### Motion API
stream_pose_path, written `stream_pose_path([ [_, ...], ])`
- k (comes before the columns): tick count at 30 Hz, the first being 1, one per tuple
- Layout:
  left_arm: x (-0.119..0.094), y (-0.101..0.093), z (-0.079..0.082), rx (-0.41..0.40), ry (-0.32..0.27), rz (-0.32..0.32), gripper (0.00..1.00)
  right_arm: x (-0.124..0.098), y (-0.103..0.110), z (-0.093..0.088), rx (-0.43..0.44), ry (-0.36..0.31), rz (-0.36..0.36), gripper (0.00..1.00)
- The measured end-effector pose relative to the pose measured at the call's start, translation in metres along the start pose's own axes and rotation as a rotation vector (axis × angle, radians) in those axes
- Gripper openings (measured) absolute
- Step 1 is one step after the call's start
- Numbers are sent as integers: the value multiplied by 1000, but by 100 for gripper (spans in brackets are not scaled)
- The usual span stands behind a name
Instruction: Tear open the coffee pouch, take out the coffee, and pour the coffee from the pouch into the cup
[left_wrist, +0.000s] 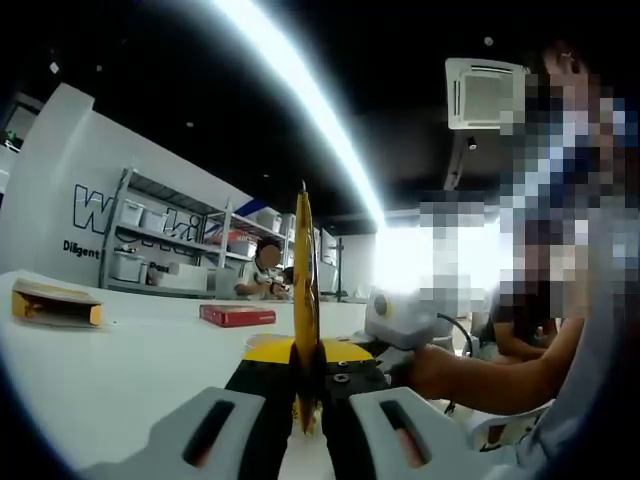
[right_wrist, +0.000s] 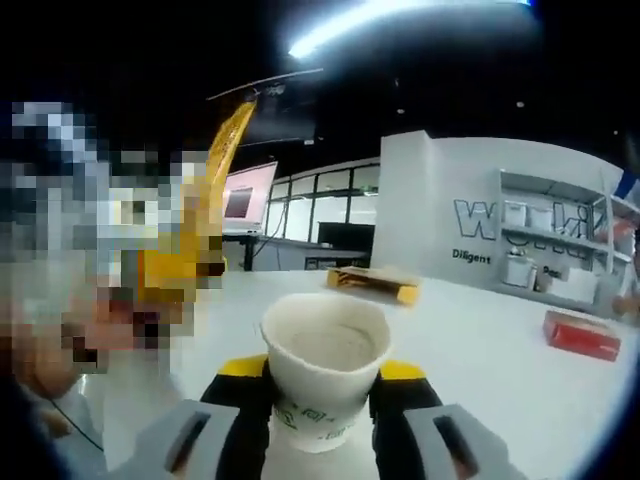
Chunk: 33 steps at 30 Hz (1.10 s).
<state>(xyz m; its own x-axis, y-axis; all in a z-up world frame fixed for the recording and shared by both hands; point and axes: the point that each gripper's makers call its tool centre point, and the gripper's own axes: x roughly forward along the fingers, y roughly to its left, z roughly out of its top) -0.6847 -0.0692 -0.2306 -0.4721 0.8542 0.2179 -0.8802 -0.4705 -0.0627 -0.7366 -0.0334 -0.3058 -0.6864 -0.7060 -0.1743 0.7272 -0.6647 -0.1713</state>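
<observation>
A white table (left_wrist: 120, 370) fronts shelving (left_wrist: 160, 245). On it, left to right, lie a yellow box (left_wrist: 55, 303) and a red box (left_wrist: 237, 316). The left gripper (left_wrist: 305, 415) pinches the upright yellow coffee pouch (left_wrist: 304, 300). The right gripper (right_wrist: 322, 415) clasps the paper cup (right_wrist: 325, 365).

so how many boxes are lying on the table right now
2: a yellow box at the table's far left in the left gripper view, and a red box nearer the middle. Both also show in the right gripper view. Others may be hidden.
</observation>
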Motion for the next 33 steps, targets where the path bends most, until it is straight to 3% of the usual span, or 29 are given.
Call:
stream_pose_path([
  [1,0,0,0,0,1,0,10,4,0,-8,29,21,1,52],
  [2,0,0,0,0,1,0,10,2,5,-4,60,12,29,52],
  [4,0,0,0,1,2,0,10,2,-2,3,53,-18,19,50],
  [8,0,0,0,3,3,2,10,5,-10,-1,57,-16,5,49],
  [11,0,0,-1,2,4,2,10,4,-11,1,71,-8,2,38],
  [18,-1,0,0,0,1,1,10,-3,-15,13,58,-49,-26,37],
  [19,-1,0,0,0,1,1,10,-3,-15,13,53,-51,-25,38],
  [23,0,0,-1,3,6,1,10,6,-11,-3,28,-4,11,62],
  [25,0,0,0,4,4,2,10,4,-9,6,31,-40,23,60],
  [28,0,0,0,4,4,4,10,6,-8,6,41,-40,24,57],
  [33,0,0,0,2,2,4,10,3,-8,10,85,-56,14,40],
])
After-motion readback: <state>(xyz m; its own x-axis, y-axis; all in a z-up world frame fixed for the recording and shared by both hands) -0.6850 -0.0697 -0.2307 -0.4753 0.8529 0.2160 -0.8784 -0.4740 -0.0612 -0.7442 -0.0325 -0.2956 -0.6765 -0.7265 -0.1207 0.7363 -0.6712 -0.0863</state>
